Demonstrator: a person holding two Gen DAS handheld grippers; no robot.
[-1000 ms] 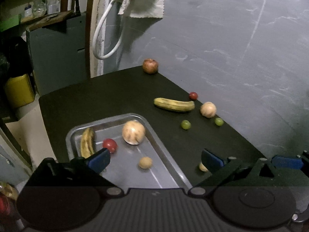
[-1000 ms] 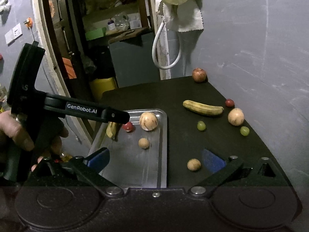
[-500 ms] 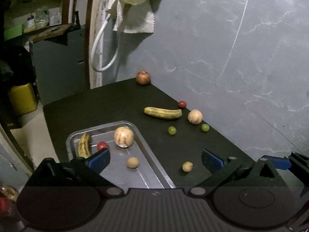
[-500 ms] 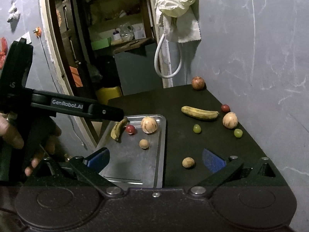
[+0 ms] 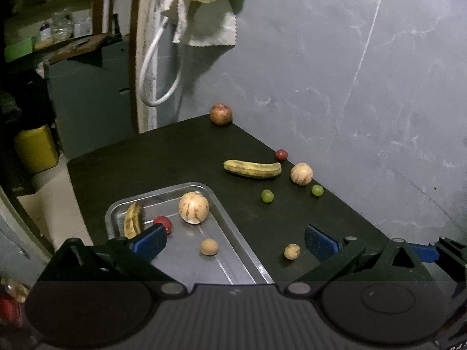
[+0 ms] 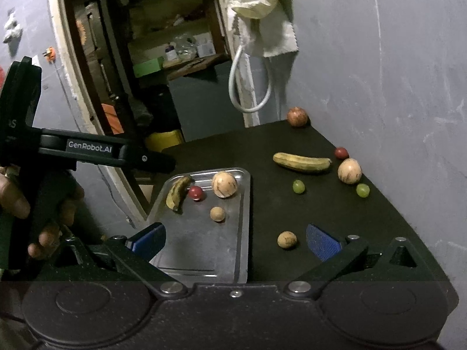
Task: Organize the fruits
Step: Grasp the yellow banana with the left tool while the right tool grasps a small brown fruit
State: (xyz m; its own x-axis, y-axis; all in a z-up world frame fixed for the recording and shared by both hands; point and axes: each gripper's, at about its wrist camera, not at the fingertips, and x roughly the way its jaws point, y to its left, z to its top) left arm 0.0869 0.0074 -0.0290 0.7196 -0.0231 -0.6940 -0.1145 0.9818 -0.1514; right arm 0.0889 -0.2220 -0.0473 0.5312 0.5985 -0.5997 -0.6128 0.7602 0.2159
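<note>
A metal tray on the black table holds a browned banana, a red fruit, a striped pale melon and a small tan ball fruit. Loose on the table lie a banana, a second melon, two green grapes, a red fruit, an apple and a tan ball fruit. My left gripper and right gripper are both open, holding nothing, raised above the near edge.
A grey wall borders the table's right side. A white cloth and hose loop hang at the back. A doorway with shelves and a yellow can lies left. A person's hand holds the left gripper's body.
Both grippers have pulled back and up from the table, so the tray and fruits look smaller and lower. The fruits have not moved.
</note>
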